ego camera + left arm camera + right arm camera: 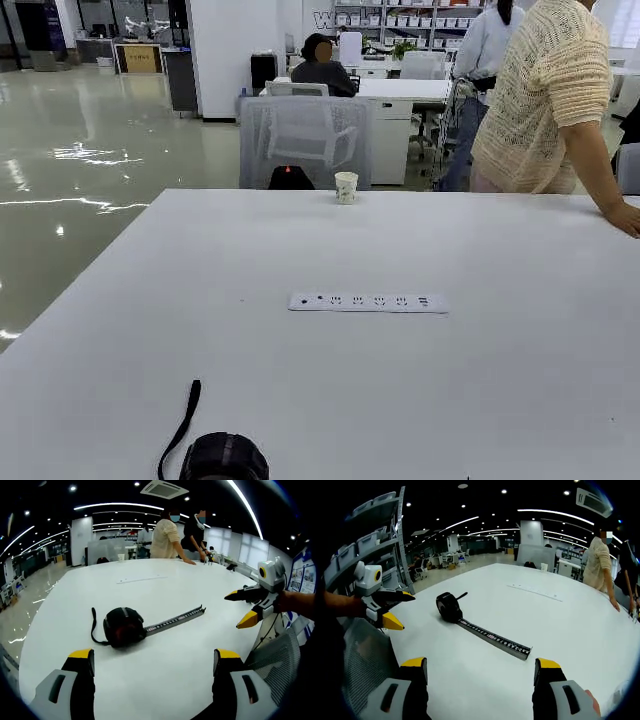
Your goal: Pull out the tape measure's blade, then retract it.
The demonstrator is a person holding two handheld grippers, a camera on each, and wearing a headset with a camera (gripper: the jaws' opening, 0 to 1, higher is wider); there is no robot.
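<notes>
Yellow-tipped jaws of left gripper (155,655) at bottom of left gripper view, spread wide, nothing between them. Same for right gripper (481,663) in right gripper view: jaws parted, empty, above bare white table (400,380). Each also seen from the other's camera, held off the table edge, jaws apart, clear of the tape.

Tape measure (124,626) on the table, ahead of both grippers, touched by neither. Round black case, lying on its side, reddish patch on the upper face in left gripper view. Black wrist strap (182,425) trailing from the case, flat on the tabletop, in a loose curve. In head view, sits at the very bottom edge, partly cut off, strap running up and left from it.

Blade (492,637) pulled out, flat on the table, straight. Dark grey strip with pale graduation marks, numbers too small to read. Small end hook at the free tip. In right gripper view, runs from the case toward the right gripper, tip short of the jaws. In left gripper view, points away to the right.

Further back: white power strip (368,302) mid-table, well apart from the tape. Paper cup (346,187) upright near the far edge. Grey mesh chair (305,140) behind it. Person in cream knit top (545,100) at far right corner, hand resting on the table.
</notes>
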